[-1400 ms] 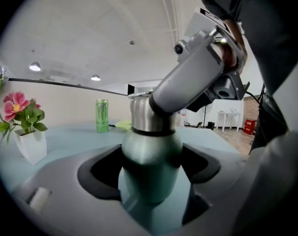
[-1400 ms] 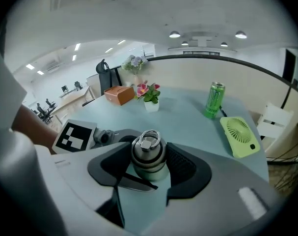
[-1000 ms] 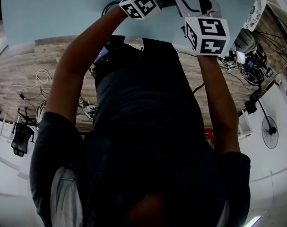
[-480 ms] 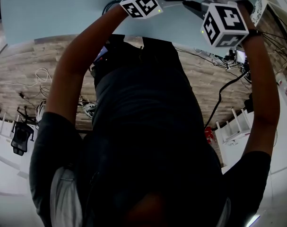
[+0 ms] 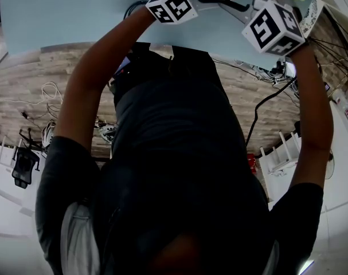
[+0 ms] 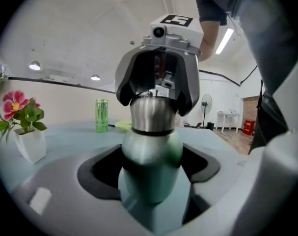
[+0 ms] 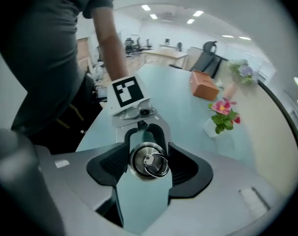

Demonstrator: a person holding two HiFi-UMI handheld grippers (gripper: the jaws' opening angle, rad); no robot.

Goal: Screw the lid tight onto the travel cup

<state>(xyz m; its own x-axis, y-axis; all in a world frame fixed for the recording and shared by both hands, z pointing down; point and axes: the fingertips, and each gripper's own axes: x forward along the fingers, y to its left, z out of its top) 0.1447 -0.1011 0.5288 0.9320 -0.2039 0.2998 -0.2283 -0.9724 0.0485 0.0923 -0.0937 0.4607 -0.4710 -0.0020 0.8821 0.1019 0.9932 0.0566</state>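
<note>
The steel lid [image 7: 149, 160] sits on the green travel cup [image 6: 149, 149] with a thin dark seam between them. I cannot judge its tightness, so final turns are probably left. The left gripper [image 6: 149, 175] clasps the cup's body in its fingers. The right gripper [image 7: 148, 170] grips the lid from above. Both arms reach to 12 o'clock over the desk [image 5: 76, 16].
</note>
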